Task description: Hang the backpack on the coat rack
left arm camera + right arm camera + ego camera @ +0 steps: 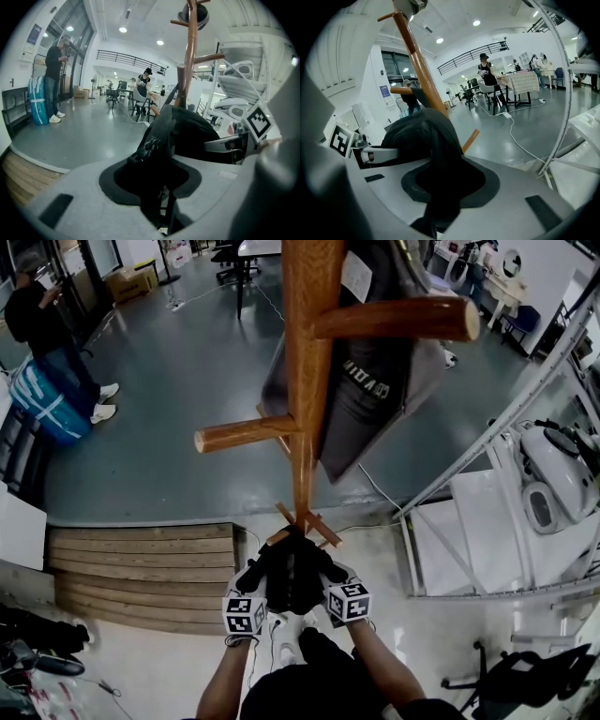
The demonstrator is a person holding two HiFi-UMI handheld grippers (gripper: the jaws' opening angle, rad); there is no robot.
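Hidden or unclear:
- Backpack (293,573): in the head view only a black mass at lower centre, shape not readable; in both gripper views it fills the gap between the jaws and hides the jaw tips
- Coat rack (309,352): top cut off by the upper edge of the head view; base partly covered by the backpack
- Dark hanging item (375,381), upper centre right behind the pole: bag or coat, cannot tell; lettering on it too small to read

Claws:
- Left gripper (258,573): jaws partly closed, pinching a black fold of the backpack with a zip on it (157,183)
- Right gripper (330,573): jaws partly closed, pinching black backpack fabric (445,187)
- Both sit side by side at lower centre, the backpack between them, just in front of the rack's foot and low against the pole

Surroundings:
- Upper peg (394,320) points right; lower peg (244,434) points left; both bare and well above the backpack
- Wooden step (141,573), lower left
- White metal frame (506,427) and white machine (548,474), right side
- Person (42,324) beside a blue case (47,404), upper left, well apart
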